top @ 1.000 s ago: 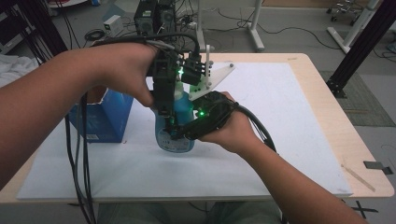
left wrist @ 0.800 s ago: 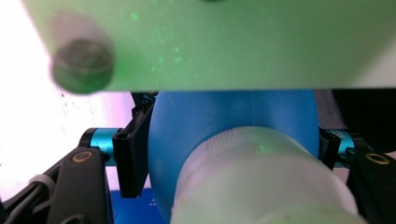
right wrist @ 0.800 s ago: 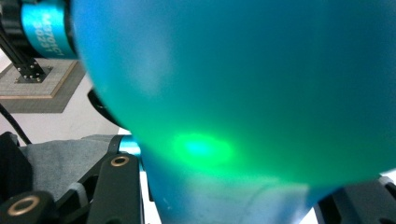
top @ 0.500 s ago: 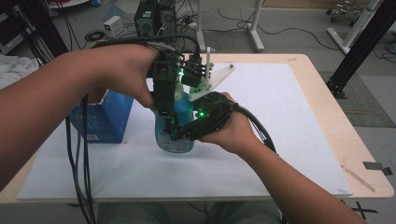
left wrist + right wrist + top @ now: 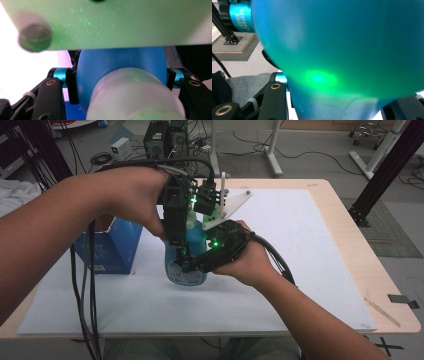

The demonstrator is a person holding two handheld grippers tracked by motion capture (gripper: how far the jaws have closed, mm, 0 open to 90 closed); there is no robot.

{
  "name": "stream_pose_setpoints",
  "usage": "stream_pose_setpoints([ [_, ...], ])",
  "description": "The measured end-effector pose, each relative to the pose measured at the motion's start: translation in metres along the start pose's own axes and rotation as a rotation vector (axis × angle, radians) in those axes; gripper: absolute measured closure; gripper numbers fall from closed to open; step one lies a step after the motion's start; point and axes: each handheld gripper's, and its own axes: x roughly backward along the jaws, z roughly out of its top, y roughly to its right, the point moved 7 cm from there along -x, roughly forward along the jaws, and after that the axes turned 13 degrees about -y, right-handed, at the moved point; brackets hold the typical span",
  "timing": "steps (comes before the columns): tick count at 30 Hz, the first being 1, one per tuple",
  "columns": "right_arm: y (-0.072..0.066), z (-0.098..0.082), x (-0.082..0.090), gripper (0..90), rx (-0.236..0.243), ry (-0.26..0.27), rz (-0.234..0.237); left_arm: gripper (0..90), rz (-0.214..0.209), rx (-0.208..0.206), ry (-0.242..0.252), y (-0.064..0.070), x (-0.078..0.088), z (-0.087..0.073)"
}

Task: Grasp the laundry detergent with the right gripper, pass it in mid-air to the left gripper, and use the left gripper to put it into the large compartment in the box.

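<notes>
A blue translucent bottle (image 5: 186,270) with a whitish cap (image 5: 132,97) stands upright on the white table mat (image 5: 310,250). My left gripper (image 5: 179,256) reaches down from above. Its jaws have just been closing, and its pads (image 5: 71,87) now press the bottle (image 5: 120,62) on both sides below the cap. My right gripper (image 5: 200,264) comes in level from the right and is shut on the bottle's body (image 5: 342,45), with one finger (image 5: 274,100) against its lower side. A green light glows on each gripper.
A blue carton (image 5: 112,247) stands left of the bottle, close to my left forearm. The right gripper's white three-cornered plate (image 5: 232,205) sticks up behind the bottle. Black cables hang off the table's front left. Bare mat lies to the right.
</notes>
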Motion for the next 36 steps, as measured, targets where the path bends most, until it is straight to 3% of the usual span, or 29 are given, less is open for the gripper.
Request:
stream_pose_setpoints([
  [6,0.001,0.001,0.004,40.2,-0.010,0.026,-0.004,38.2,0.006,0.002,0.001,0.000,0.002,0.000],
  [7,0.003,0.002,0.005,38.5,-0.010,0.031,-0.025,38.2,0.005,0.001,-0.003,-0.001,0.002,-0.001],
  [24,0.002,-0.007,0.016,29.6,-0.009,0.026,-0.009,38.1,0.004,0.010,-0.013,-0.003,0.009,0.000],
  [36,0.003,-0.018,0.025,22.7,0.002,-0.023,0.003,38.0,-0.004,0.024,-0.022,-0.006,0.013,-0.001],
])
